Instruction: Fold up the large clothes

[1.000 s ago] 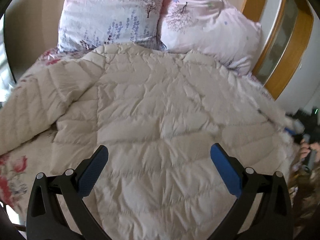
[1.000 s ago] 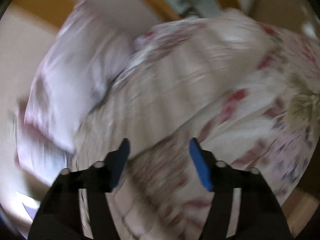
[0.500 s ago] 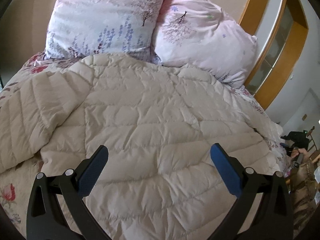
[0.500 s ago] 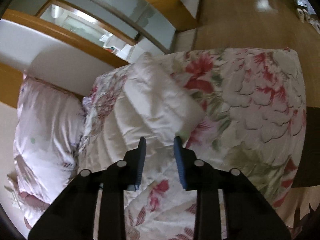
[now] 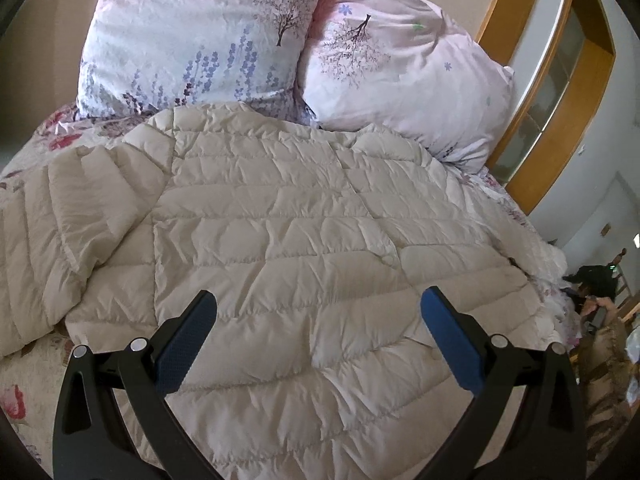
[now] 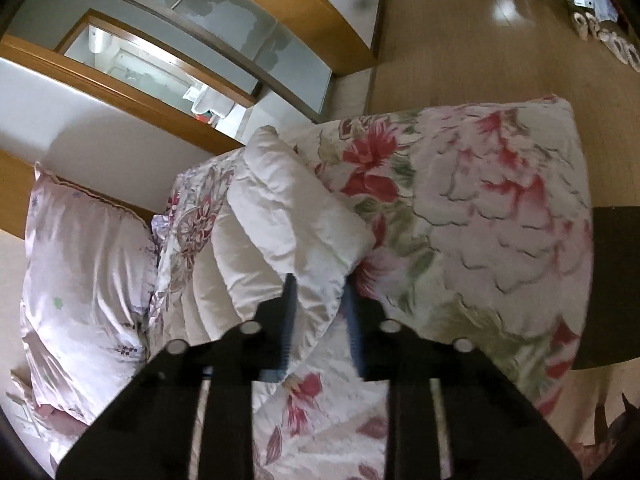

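A large cream quilted down jacket (image 5: 304, 240) lies spread flat on the bed, back up, one sleeve (image 5: 52, 240) lying out to the left. My left gripper (image 5: 318, 320) is open and empty, hovering over the jacket's lower part. In the right wrist view the jacket's other sleeve (image 6: 288, 216) lies on the floral bedspread. My right gripper (image 6: 320, 312) is shut on the cuff end of that sleeve, cloth bunched between the blue pads.
Two floral pillows (image 5: 208, 36) (image 5: 404, 76) stand at the bed head. The floral bedspread (image 6: 500, 208) covers the bed to its edge. A wooden-framed glass panel (image 6: 224, 16) and wooden floor (image 6: 460, 40) lie beyond. A person (image 5: 600, 308) is at the far right.
My right gripper swung to the sleeve end and closed on it. My left gripper drew back and rose a little, so more of the pillows and jacket show.
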Demonstrator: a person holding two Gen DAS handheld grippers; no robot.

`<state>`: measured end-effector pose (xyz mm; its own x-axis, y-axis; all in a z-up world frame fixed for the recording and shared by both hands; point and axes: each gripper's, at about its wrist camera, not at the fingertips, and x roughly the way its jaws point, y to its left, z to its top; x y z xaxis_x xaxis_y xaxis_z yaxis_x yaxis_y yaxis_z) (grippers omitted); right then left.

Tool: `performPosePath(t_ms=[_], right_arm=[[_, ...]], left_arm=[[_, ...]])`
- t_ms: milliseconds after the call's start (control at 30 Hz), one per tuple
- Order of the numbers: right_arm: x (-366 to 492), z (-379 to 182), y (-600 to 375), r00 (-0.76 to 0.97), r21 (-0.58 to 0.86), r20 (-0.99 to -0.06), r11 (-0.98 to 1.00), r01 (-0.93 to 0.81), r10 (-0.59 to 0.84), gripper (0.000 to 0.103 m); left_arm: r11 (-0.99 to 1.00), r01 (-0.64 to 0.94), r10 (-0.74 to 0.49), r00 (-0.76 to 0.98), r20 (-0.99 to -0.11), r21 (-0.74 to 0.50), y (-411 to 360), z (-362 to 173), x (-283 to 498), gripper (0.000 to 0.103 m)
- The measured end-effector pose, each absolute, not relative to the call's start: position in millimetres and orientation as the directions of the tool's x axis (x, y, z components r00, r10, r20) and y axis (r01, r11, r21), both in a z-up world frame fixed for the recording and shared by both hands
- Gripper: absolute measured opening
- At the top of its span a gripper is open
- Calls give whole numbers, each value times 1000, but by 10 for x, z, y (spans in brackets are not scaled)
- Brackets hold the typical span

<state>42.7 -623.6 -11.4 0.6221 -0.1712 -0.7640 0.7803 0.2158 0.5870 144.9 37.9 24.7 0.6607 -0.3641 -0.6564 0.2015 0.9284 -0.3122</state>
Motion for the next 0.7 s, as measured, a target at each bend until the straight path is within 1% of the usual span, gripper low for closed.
performPosePath(t_ms=[100, 233, 333, 433, 567, 633, 700], right_arm=[[493, -79, -6237, 600, 550, -775, 257, 795, -197, 6], [619, 98, -6111, 605, 514, -757, 346, 785, -247, 5], [729, 328, -5959, 636, 501, -724, 431, 750, -266, 5], [870, 546, -5755, 676, 493, -688, 513, 702, -264, 5], [1124, 902, -5274, 757, 486, -623, 661, 572, -197, 5], [1268, 1046, -4988, 790, 480, -596, 727, 492, -141, 5], [1427, 1187, -4597, 820, 472, -570, 794, 382, -54, 4]], left_arm=[[910, 209, -400, 664, -631, -358, 434, 264, 1451, 102], [888, 206, -435, 668, -603, -412, 486, 274, 1473, 102], [871, 189, -451, 675, -584, -454, 520, 268, 1484, 102], [888, 176, -424, 673, -606, -426, 500, 273, 1507, 102], [910, 179, -392, 663, -637, -373, 460, 280, 1525, 102], [908, 183, -396, 664, -634, -376, 471, 287, 1520, 102], [896, 189, -419, 662, -621, -402, 502, 298, 1521, 102]])
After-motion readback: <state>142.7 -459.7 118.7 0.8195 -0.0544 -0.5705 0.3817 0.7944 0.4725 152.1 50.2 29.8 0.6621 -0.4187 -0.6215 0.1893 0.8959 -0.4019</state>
